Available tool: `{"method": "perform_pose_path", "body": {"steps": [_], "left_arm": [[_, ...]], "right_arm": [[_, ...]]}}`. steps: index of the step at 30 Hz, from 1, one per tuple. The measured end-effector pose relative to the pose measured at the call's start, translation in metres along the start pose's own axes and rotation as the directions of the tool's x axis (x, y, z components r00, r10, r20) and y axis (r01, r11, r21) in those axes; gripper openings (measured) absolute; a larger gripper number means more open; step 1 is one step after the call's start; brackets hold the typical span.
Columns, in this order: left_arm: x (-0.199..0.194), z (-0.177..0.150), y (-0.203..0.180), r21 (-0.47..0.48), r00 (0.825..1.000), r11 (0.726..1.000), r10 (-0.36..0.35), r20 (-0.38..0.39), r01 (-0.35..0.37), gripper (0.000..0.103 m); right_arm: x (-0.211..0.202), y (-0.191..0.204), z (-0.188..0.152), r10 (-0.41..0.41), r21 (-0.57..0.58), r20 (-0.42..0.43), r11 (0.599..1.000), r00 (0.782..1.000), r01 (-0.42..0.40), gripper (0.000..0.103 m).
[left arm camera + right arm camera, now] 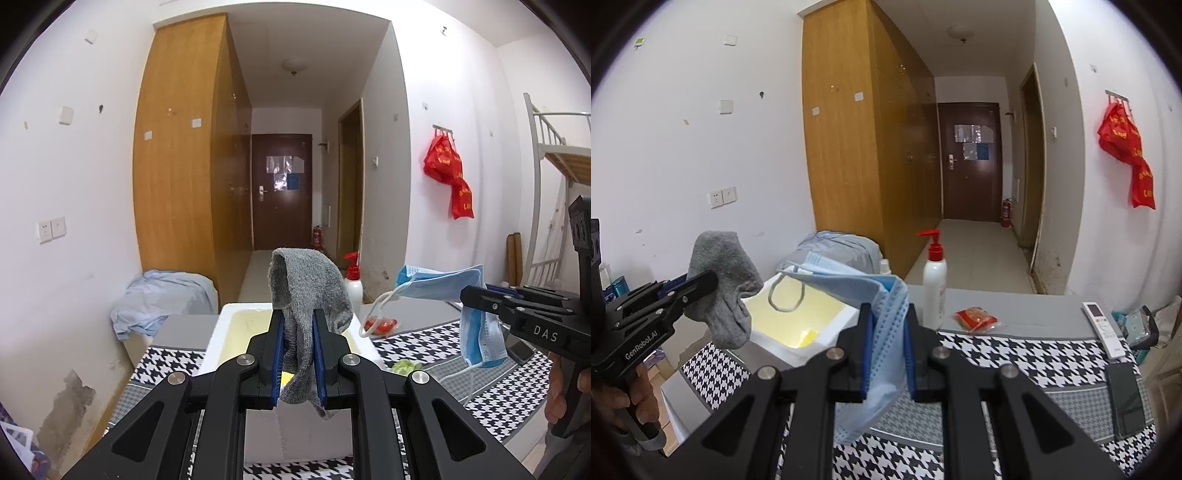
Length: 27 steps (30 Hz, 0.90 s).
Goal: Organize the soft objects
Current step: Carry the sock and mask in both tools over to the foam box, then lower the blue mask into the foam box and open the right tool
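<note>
My left gripper [298,317] is shut on a grey sock [308,291] and holds it in the air over the white foam box [216,343]. The sock droops over both sides of the jaws; it also shows in the right wrist view [724,288]. My right gripper [888,312] is shut on a blue face mask [875,306], held up to the right of the box above the table. The mask [443,280] hangs from that gripper [471,295] in the left wrist view, ear loops dangling. The box's yellowish inside [798,314] is open.
A houndstooth cloth [1015,354] covers the table. On it are a white pump bottle with red top [934,284], a red snack packet [977,319], a white remote [1104,328] and a dark phone [1126,398]. A blue-covered bin [162,299] stands beyond the table's left.
</note>
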<state>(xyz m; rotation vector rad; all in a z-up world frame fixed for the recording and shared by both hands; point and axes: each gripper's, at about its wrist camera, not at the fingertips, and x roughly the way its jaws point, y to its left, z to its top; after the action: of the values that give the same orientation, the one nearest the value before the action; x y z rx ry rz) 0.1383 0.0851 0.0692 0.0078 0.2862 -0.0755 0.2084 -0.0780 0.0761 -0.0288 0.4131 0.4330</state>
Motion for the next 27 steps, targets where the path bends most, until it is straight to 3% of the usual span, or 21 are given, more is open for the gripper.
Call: {"method": "perform_pose_path", "body": {"steps": [27], "left_arm": [[-0.019,-0.013,0.056,-0.062,0.989,0.987,0.147,-0.018,-0.148,0.015]], "right_arm": [[0.060,0.059,0.018,0.135,-0.066,-0.052,0.988,0.989,-0.138,0.018]]}}
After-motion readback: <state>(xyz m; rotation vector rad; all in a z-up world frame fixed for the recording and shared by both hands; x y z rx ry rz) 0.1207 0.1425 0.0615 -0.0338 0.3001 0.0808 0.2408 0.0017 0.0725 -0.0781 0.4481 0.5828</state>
